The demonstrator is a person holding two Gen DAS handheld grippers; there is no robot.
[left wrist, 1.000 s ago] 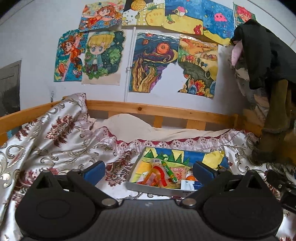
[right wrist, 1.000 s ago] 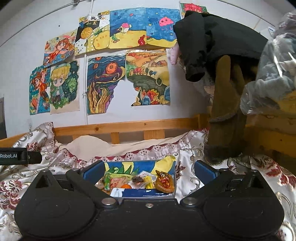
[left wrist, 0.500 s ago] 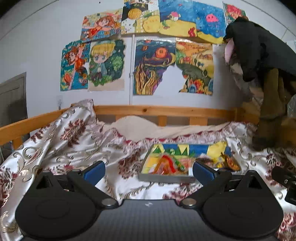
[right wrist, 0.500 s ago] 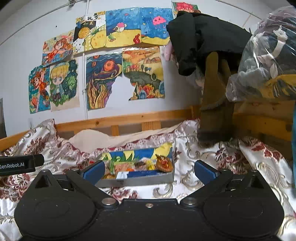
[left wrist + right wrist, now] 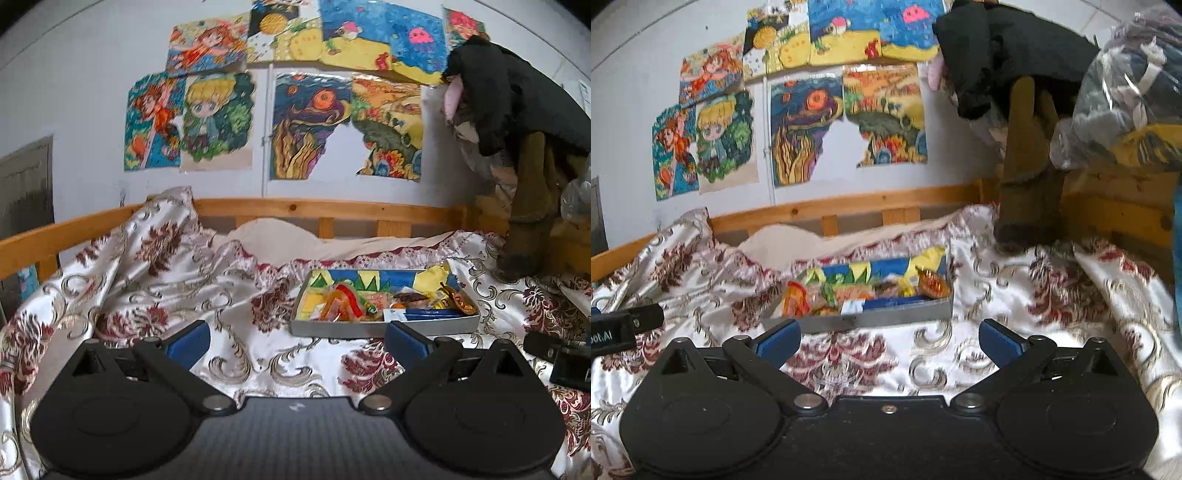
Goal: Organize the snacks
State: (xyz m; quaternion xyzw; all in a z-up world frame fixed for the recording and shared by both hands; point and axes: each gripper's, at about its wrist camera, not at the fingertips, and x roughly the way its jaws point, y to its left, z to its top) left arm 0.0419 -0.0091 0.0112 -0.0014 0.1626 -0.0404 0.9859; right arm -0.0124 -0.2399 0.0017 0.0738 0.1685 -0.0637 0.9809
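Left wrist view: the left gripper [image 5: 295,341] is spread wide with nothing between its blue pads [image 5: 188,341]. The shallow grey tray [image 5: 384,328] sits ahead and a little to the right on the flowered satin bedspread [image 5: 147,280], well clear of the fingertips. Inside it lie the snacks [image 5: 343,301]: orange and red wrappers to the left, a dark packet and a golden one [image 5: 458,295] to the right, a blue-and-white box [image 5: 421,314] along the near wall. A second ago the tray filled the space right between the pads; now it is farther off, so the tool has pulled back and risen. The black body of the other tool [image 5: 557,354] shows at the right edge.

Right wrist view: the right gripper [image 5: 890,341] is likewise released and empty. The tray [image 5: 879,321] lies ahead, slightly left, with bare bedspread [image 5: 1034,295] between it and the pads [image 5: 997,345]; the picture is motion-blurred. It too has retreated from the tray.

With both tools backing away empty and every visible snack inside the tray, the sorting looks finished or nearly so.
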